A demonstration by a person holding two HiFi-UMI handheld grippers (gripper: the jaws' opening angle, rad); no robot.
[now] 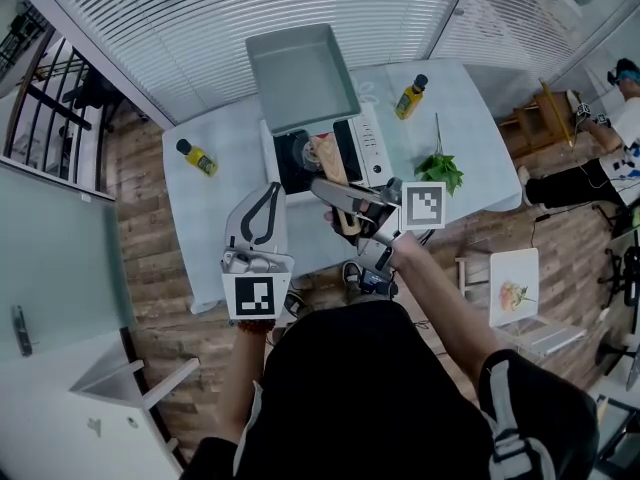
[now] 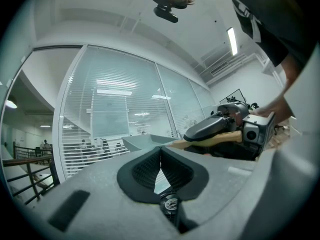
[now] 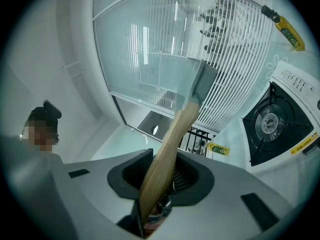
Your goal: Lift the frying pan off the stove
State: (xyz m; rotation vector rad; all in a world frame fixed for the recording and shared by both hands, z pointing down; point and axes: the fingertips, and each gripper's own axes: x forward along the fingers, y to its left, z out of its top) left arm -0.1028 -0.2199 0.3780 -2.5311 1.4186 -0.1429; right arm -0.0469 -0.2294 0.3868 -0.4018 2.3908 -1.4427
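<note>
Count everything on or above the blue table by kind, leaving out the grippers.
frying pan: 1
stove: 1
yellow bottles: 2
leafy greens: 1
Total: 5

Grey square frying pan (image 1: 300, 78) raised clear of stove (image 1: 365, 143).

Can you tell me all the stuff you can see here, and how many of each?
frying pan: one, grey, square, with a wooden handle, lifted above the stove
stove: one, white with a black burner, on the table
bottles: two, yellow with dark caps, one left of the stove, one far right
leafy greens: one bunch, green, right of the stove
table: one, pale cloth
left gripper: grey, shut, empty
right gripper: grey, shut on the pan's handle
</note>
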